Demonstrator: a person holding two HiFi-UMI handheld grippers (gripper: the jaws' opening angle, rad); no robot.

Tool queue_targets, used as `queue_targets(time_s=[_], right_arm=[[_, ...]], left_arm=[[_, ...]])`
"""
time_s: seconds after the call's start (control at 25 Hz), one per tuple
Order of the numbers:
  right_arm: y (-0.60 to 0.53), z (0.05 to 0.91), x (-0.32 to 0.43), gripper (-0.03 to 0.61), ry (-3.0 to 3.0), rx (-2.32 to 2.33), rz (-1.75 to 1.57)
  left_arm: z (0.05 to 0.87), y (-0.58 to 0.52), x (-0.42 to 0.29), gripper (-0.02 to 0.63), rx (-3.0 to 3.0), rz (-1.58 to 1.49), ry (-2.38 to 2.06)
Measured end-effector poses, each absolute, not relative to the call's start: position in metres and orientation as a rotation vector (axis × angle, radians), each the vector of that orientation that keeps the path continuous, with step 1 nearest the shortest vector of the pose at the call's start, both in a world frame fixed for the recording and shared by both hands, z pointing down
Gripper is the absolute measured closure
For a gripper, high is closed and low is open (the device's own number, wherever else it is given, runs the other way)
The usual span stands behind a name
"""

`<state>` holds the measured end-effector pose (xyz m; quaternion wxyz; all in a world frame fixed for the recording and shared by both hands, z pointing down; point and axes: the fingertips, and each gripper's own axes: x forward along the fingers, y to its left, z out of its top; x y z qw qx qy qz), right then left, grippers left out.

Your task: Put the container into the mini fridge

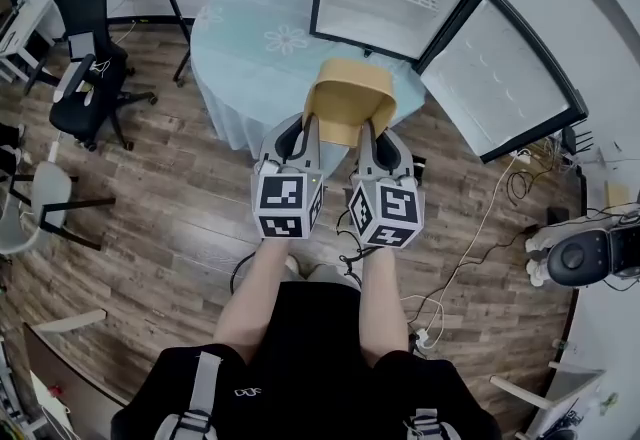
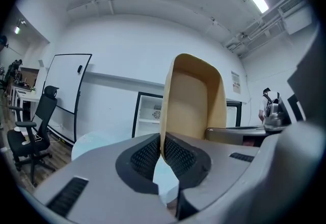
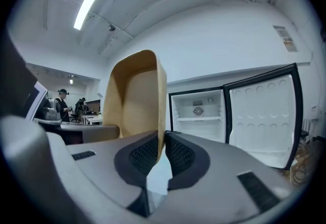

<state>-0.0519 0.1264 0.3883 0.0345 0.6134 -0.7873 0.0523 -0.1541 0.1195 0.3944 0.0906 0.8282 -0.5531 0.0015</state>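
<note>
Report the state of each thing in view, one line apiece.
container: held up in the air, pinched at both side walls, nothing in it.
mini fridge: wide open, inside looks bare.
left gripper: shut on the container's left wall.
right gripper: shut on the container's right wall.

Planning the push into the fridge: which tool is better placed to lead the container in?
Probably right. Left tool and right tool each clamp a container wall, but the open mini fridge stands ahead toward the right.
</note>
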Motion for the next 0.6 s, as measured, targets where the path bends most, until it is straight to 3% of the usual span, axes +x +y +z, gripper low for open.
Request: queue_targets(time_s=[0.6], right_arm=[[0.103, 0.381, -0.052, 0.551, -2.395, 1.909, 0.132]], left_arm=[[0.389, 0.093, -0.154, 0.594, 2.495, -0.023, -1.588]])
